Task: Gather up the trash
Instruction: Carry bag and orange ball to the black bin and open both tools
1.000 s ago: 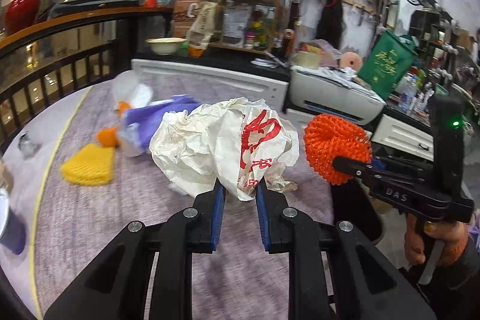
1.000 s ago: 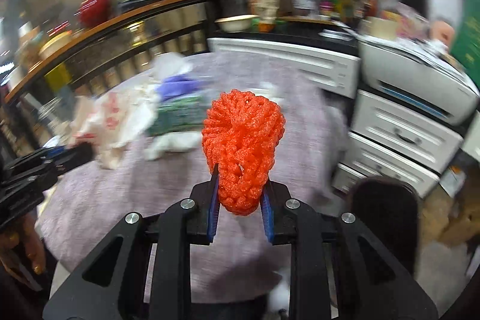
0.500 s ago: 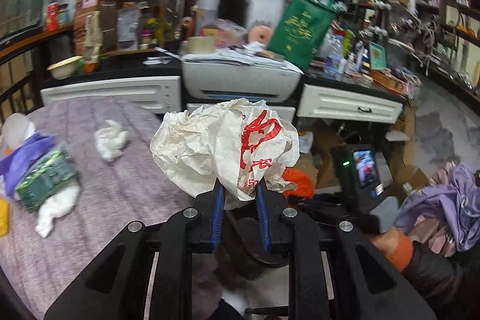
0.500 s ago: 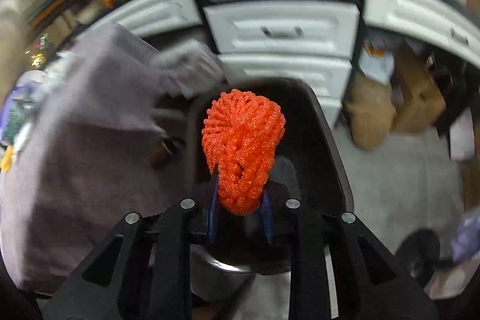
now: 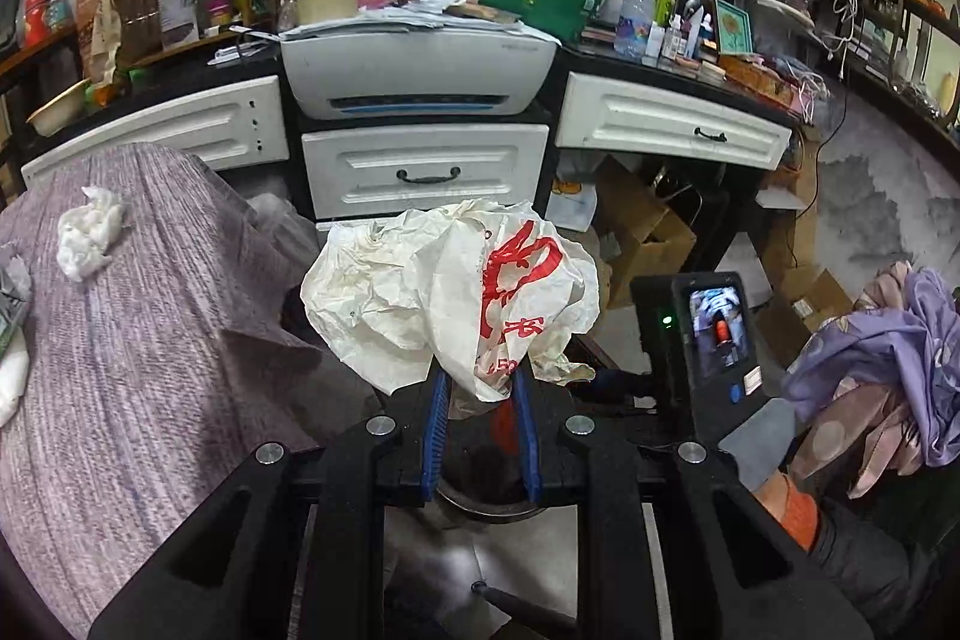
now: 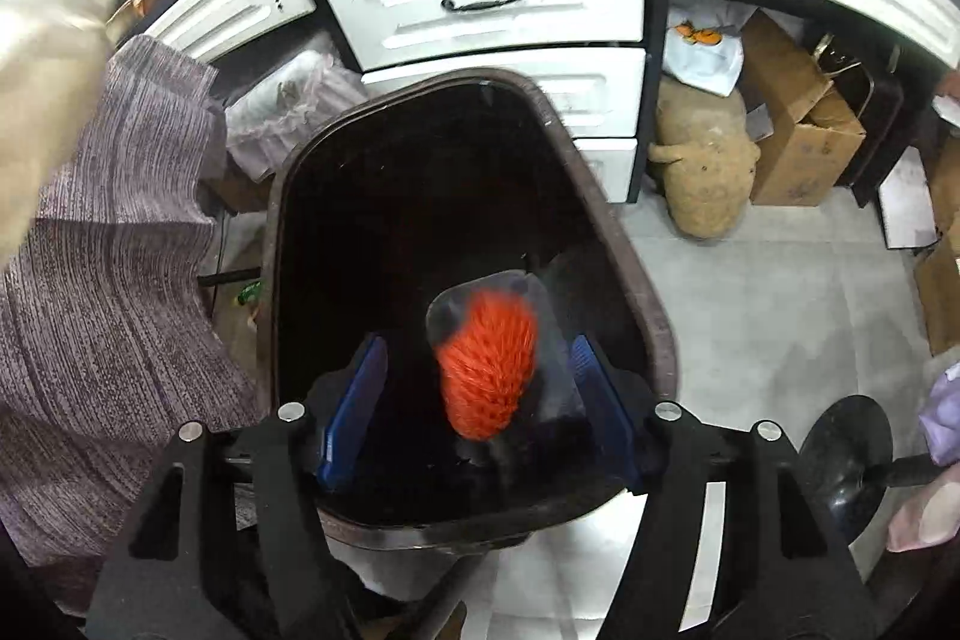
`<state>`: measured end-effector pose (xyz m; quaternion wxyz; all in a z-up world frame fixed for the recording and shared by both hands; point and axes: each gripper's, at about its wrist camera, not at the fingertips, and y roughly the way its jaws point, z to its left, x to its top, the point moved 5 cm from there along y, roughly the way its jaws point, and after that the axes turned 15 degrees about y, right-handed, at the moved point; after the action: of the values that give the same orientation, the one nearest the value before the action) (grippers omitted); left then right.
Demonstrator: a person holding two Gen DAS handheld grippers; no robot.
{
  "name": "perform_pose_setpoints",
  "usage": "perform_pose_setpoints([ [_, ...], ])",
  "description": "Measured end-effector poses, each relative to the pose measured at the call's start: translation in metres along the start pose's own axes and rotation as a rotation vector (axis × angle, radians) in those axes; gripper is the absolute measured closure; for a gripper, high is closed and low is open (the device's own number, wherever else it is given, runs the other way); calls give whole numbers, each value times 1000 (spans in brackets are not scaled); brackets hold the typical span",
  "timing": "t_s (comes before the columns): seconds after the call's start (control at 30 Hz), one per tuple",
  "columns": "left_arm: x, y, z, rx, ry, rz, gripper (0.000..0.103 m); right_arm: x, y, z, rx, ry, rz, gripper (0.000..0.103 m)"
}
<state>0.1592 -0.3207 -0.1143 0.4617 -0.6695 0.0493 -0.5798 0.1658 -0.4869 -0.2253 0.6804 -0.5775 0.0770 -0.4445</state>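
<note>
hand-held gripper [image 5: 477, 409]: black frame | blue pads | silver screws | orange cuff [image 5: 789, 508]

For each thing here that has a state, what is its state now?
Left tongs: shut on the crumpled plastic bag.
Right tongs: open, just been opening, nothing gripped.
Orange foam net: loose, between the pads, inside the bin.
Trash bin: open, no lid seen.
Drawer: closed.
Tissue: crumpled, on the tablecloth.
</note>
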Motion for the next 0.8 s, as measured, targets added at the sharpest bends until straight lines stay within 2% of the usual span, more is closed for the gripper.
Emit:
perform_pose_setpoints([
  [0.4,-11,61,-12,-47,9,124,83,14,-58,-52,-90,63,-171,34],
  [0.6,-16,91,-17,-87,18,215,82,20,-71,-70,-89,115,-190,34],
  [0.8,-21,107,-26,-102,57,269,82,21,-74,-71,-85,129,-186,34],
])
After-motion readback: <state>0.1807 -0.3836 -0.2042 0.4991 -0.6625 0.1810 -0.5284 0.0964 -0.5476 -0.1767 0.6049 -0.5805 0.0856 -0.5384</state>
